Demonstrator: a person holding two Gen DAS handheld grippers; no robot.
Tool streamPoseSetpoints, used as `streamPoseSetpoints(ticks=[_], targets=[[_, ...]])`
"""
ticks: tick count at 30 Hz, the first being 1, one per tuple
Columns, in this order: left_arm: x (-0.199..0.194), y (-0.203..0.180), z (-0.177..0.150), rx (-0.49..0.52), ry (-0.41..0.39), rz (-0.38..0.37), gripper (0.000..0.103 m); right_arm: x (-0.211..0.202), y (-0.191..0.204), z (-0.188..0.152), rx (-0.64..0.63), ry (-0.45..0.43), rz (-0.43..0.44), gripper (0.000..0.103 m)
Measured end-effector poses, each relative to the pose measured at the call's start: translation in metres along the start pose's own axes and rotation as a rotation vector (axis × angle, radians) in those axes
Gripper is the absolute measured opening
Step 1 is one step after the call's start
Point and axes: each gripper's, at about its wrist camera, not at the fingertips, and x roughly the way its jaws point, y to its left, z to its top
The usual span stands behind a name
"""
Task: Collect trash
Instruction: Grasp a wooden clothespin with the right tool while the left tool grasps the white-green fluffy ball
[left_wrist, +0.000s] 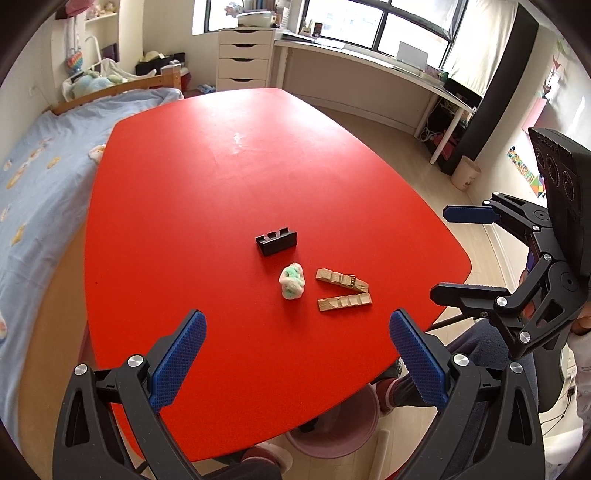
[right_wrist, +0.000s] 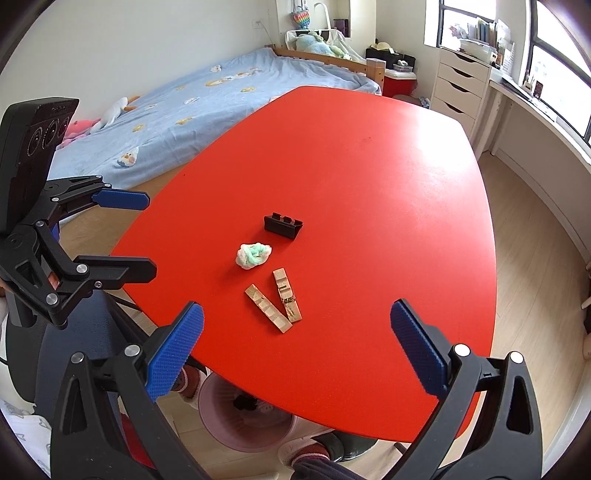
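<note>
Trash lies uncollected on the red table: crumpled wad, two wooden pieces, black clip. Left gripper and right gripper are held spread, empty; pink bin waits below.

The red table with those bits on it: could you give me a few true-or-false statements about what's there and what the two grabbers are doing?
1. The left gripper holds the white-and-green wad. False: its jaws are open and empty.
2. Two wooden pieces lie beside the wad. True.
3. The black plastic part sits on top of the wooden pieces. False: it lies apart, farther along the red table.
4. The right gripper is open. True.
5. A pink bin stands under the table's near edge. True.
</note>
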Motion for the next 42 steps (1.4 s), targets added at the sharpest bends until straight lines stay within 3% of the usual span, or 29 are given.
streamPoseSetpoints(ticks=[16,20,25,29,42], targets=[[0.06,0.016,0.016,0.032,0.107,0.012,0.095,0.071,-0.013,0.013,-0.06,0.109,-0.011,0.098],[0.067,0.02,0.018,0.021,0.118,0.015,0.095,0.085,-0.014,0.011,-0.06,0.132,-0.015,0.085],[0.069,0.023,0.019,0.016,0.119,0.017,0.095,0.093,-0.01,0.011,-0.072,0.138,0.008,0.08],[0.071,0.023,0.019,0.014,0.12,0.016,0.095,0.099,-0.005,0.011,-0.1,0.152,0.006,0.067],[0.073,0.019,0.021,0.023,0.114,0.011,0.095,0.108,0.003,0.012,-0.12,0.172,0.013,0.043]])
